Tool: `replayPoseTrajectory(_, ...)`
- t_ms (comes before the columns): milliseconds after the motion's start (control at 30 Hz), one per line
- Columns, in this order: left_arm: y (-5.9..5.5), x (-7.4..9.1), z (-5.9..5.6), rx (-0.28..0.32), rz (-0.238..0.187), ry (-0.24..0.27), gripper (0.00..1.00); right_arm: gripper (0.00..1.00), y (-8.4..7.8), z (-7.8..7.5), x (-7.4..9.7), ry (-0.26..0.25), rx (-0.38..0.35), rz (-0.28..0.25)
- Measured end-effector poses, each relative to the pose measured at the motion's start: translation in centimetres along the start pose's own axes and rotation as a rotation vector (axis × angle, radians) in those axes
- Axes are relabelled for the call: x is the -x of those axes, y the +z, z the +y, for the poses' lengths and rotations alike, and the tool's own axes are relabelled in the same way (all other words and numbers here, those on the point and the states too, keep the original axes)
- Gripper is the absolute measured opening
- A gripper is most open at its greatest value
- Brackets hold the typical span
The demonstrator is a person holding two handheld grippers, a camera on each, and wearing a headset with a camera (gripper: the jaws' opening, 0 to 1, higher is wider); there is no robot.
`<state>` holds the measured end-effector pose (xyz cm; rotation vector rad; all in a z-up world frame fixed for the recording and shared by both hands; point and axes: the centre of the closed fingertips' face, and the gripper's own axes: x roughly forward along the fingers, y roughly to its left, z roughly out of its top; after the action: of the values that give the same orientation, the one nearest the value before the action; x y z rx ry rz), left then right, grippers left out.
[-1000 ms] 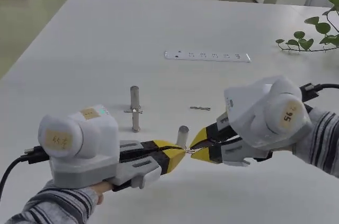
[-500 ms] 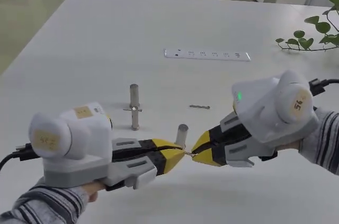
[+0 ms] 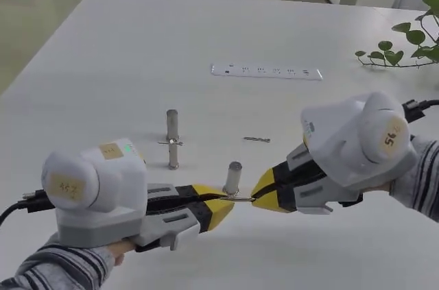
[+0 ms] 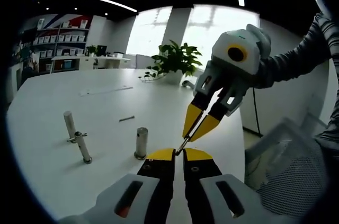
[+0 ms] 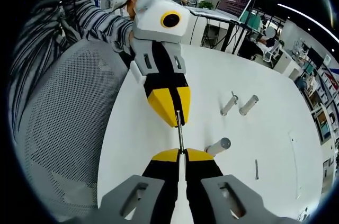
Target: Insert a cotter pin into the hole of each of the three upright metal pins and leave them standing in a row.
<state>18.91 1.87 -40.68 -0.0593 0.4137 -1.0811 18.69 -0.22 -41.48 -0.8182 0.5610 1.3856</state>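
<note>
Held cotter pin [image 3: 240, 199]: slim, spans the gap between the two grippers' tips, just beside the near metal pin [image 3: 234, 177] on the person's side. That pin stands upright on the white table [image 3: 137, 50]. Left gripper [image 3: 223, 202] pinches one end, jaws pressed together; right gripper [image 3: 257, 197] pinches the other end likewise. Two far metal pins [image 3: 173, 155]: upright, close together, left of the grippers, cross-piece at the nearer one's top. Loose cotter pin [image 3: 256, 139]: flat, apart. Bare tabletop runs beyond to the power strip [image 3: 266, 71]; left table edge well clear; plant [image 3: 405, 46] far right. Gripper stickers bear digits, not surely legible.
</note>
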Motion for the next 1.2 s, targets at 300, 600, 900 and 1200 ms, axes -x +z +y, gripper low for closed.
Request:
replayPoseTrajectory(300, 0.1, -0.2, 1.2, -0.033, -0.003, 0.062, 0.16, 0.00, -0.8, -0.6, 0.0, -0.023, 0.033, 0.038)
replayPoseTrajectory(600, -0.3, -0.8, 3.6, -0.129, 0.027, 0.193, 0.34, 0.00, -2.5, -2.4, 0.1, -0.057, 0.006, 0.064)
replayPoseTrajectory(900, -1.3, -2.6, 4.9, -0.179, 0.071, 0.263, 0.35, 0.00, -4.4, -4.2, 0.1, -0.093, -0.051, 0.079)
replayPoseTrajectory(1200, -2.5, -4.5, 6.2, -0.156, 0.109, 0.318, 0.30, 0.00, -5.5, -4.7, 0.0, -0.102, -0.071, 0.084)
